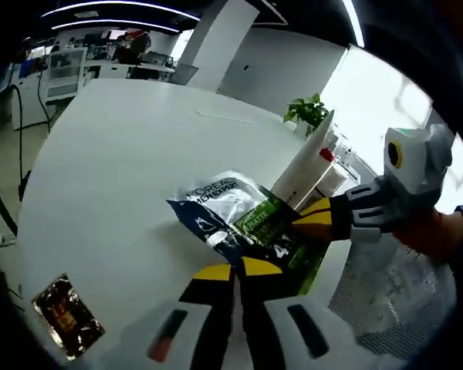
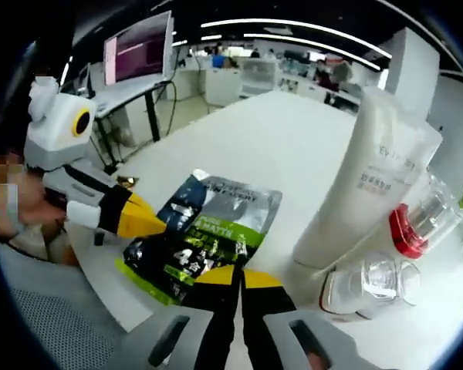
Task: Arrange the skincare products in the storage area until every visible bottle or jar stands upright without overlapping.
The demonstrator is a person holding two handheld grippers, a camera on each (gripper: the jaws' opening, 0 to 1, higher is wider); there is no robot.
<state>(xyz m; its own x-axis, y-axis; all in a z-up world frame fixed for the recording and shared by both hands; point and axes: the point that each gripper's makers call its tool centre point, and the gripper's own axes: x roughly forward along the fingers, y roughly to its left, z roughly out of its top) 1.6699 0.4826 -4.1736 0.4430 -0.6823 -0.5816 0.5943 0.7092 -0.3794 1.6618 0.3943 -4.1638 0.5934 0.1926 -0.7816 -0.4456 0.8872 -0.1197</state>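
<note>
Sachet pack (image 1: 239,220) lies flat on white table (image 1: 123,169), pinched at opposite edges by left gripper (image 1: 235,271) and right gripper (image 2: 239,276), jaws closed. White tube (image 2: 366,177) and clear jars (image 2: 370,281) are seen clearly in right gripper view; small foil packet (image 1: 65,312) in left gripper view.

So the only stuff I can actually read is on the foil sachet pack (image 1: 243,220) lying on the white table (image 1: 131,162). In the left gripper view the silver end says "L'OREAL" with "MEN EXPERT" under it, though the second line is pretty smeared. There's a green band with white lettering I can't make out, and a big white "4" on the dark part near the edge. In the right gripper view the same pack (image 2: 201,231) shows "PURE" and something like "MATTE" on the green band, plus the "4" again. The white tube (image 2: 366,181) has faint grey print running along it, too blurry to read.
</note>
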